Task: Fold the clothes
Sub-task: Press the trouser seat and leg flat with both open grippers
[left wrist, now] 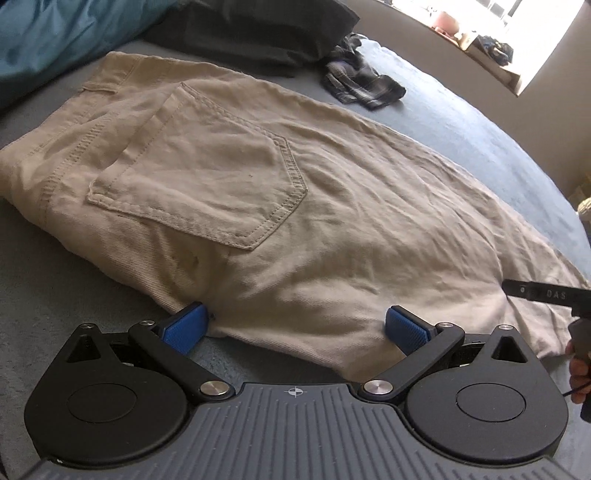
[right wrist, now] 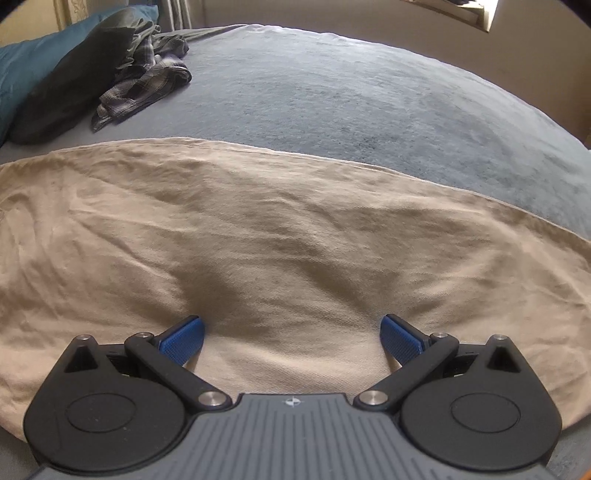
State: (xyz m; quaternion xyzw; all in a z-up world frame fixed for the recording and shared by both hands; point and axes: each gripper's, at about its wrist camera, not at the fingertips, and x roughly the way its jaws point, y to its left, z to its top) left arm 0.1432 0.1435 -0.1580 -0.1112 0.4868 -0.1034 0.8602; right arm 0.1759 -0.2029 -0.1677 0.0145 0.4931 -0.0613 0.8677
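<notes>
Beige trousers (left wrist: 229, 192) lie flat on the grey-blue bed (left wrist: 461, 122), back pocket up, waistband to the far left, legs running right. My left gripper (left wrist: 295, 328) is open at the near edge of the seat, its blue pads (left wrist: 184, 330) spread wide with the cloth edge between them. In the right wrist view the trouser leg (right wrist: 280, 236) fills the middle. There my right gripper (right wrist: 291, 336) is open too, pads (right wrist: 400, 338) resting low over the fabric near its front edge. The right tool and a hand (left wrist: 578, 373) show at the right border of the left wrist view.
A crumpled plaid garment (left wrist: 362, 83) (right wrist: 144, 88) and a dark garment (left wrist: 258, 29) lie at the far side of the bed, next to a teal pillow (left wrist: 48, 40). A sunlit window sill (left wrist: 480, 33) stands behind. Bare bedspread (right wrist: 369, 96) stretches beyond the trousers.
</notes>
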